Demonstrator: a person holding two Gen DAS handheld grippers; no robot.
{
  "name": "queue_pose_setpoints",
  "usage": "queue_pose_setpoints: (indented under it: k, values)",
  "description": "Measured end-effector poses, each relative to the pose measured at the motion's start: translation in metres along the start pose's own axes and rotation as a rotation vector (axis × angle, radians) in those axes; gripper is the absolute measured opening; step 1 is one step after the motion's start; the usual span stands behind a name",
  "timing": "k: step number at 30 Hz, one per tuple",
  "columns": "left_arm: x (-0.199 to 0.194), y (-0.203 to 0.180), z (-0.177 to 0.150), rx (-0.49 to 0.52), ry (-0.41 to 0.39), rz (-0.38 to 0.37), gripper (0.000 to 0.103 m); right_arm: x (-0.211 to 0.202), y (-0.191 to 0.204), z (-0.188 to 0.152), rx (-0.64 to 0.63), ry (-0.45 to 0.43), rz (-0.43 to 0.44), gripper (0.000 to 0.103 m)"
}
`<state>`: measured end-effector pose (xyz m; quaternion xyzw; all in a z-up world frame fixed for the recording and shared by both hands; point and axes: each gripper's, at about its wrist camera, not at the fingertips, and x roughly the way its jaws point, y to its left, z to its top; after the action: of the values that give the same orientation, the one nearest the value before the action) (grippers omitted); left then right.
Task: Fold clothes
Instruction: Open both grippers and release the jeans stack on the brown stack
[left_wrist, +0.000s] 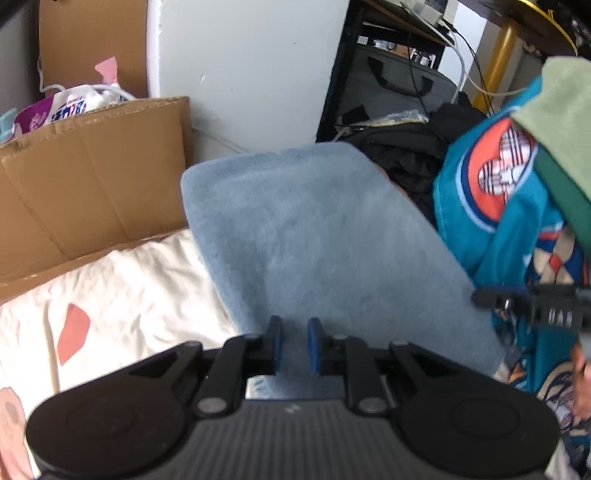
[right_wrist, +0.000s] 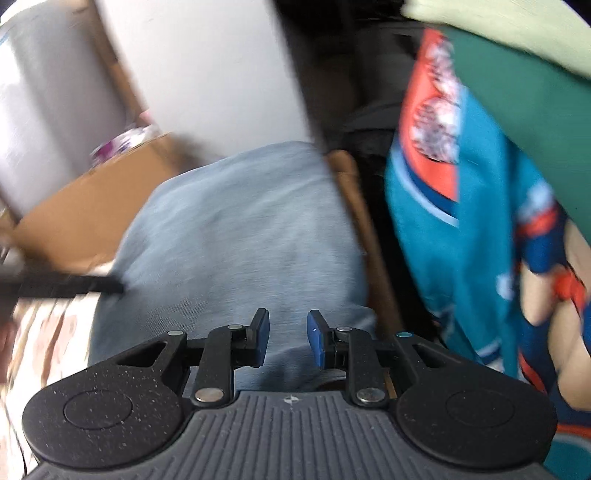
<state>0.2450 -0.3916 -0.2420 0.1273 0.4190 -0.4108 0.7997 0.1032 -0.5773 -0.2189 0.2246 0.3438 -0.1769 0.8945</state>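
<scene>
From your left wrist view, the left tool (left_wrist: 294, 341) hangs released, its blue pads a little apart with nothing between them, just above the near edge of the folded blue towel (left_wrist: 325, 236). The towel lies flat, partly on a cream sheet (left_wrist: 122, 295) with a cardboard box (left_wrist: 92, 173) behind it, and looks plush, soft and light; it should drape and slip if lifted by one point, so take it by two corners of a folded edge, pinching all the layers together. To its right hangs a teal patterned garment (left_wrist: 498, 206) under a green cloth (left_wrist: 561, 110), thin-looking and floppy, best gripped at a hem or shoulder seam. This view also shows the right tool (left_wrist: 532, 302) side-on near the teal garment. From your right wrist view, which is badly blurred, the right tool (right_wrist: 288, 339) is likewise released, jaws parted and empty over the towel (right_wrist: 240, 229). Only here do you see a wooden edge (right_wrist: 365, 236) between towel and teal garment (right_wrist: 480, 221), and the left tool (right_wrist: 74, 286) reaching in from the left.
</scene>
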Motion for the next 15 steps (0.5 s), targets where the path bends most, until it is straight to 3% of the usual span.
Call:
queue_pose_setpoints:
  k: [6,11,15]
  values:
    - [-0.004,0.004,-0.011,-0.008,0.002,0.007,0.015,-0.008,-0.026,-0.017,0.141,-0.04,-0.039,0.034]
    - [-0.01,0.005,-0.01,-0.031,0.014,0.008,0.015,-0.018,-0.047,-0.036,0.33,-0.072,0.064,0.043]
    - [-0.011,0.005,-0.011,-0.05,0.02,0.002,0.023,-0.015,-0.059,-0.053,0.497,-0.095,0.148,0.059]
